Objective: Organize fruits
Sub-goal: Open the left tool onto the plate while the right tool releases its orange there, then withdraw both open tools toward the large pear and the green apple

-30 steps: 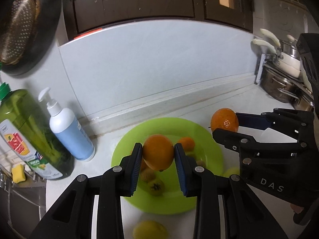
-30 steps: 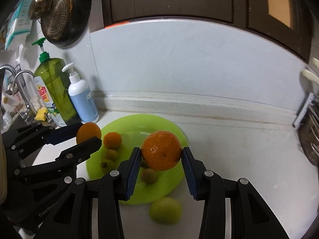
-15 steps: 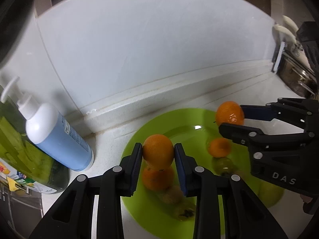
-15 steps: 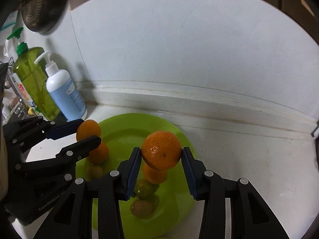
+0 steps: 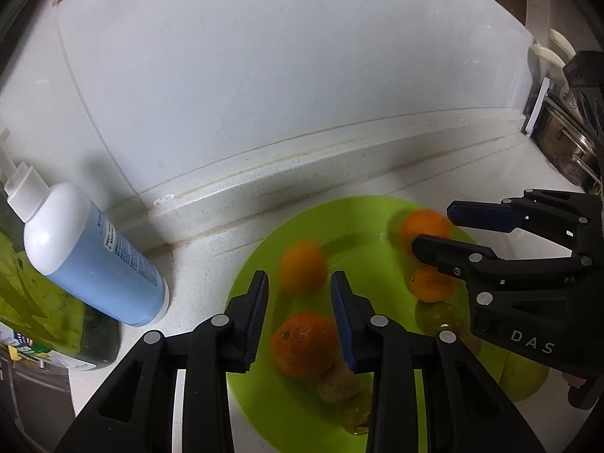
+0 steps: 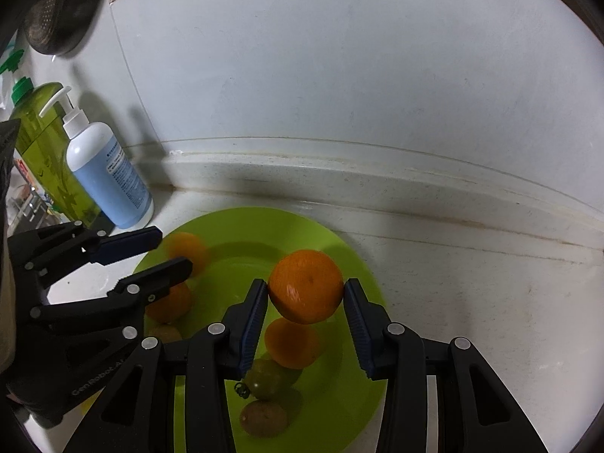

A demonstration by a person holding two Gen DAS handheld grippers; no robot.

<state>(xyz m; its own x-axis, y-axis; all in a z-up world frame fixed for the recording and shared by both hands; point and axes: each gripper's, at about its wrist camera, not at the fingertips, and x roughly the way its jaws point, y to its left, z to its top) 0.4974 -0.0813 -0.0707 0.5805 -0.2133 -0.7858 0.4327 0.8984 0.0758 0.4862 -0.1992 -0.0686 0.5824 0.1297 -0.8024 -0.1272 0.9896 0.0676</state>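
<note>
The oranges go onto the green plate (image 6: pixel 362 271): our left gripper (image 5: pixel 300 287) jaws are opening, releasing a blurred orange (image 5: pixel 303 267) at the plate's 10 o'clock, while our right gripper (image 6: pixel 305 294) clamps another orange (image 6: pixel 305 285) above the centre, awaiting placement.

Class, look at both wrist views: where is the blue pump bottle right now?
The pump bottle stands on the counter at the left of both views, against the wall, between the green bottle and the green plate.

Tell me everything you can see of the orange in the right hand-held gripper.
The orange is round, bright and dimpled, with a small dark dot on its skin and a glossy highlight low on its side. The right hand-held gripper pinches it at both sides between blue ribbed pads, which alone touch it. It hangs above the green plate, over another orange lying there.
</note>
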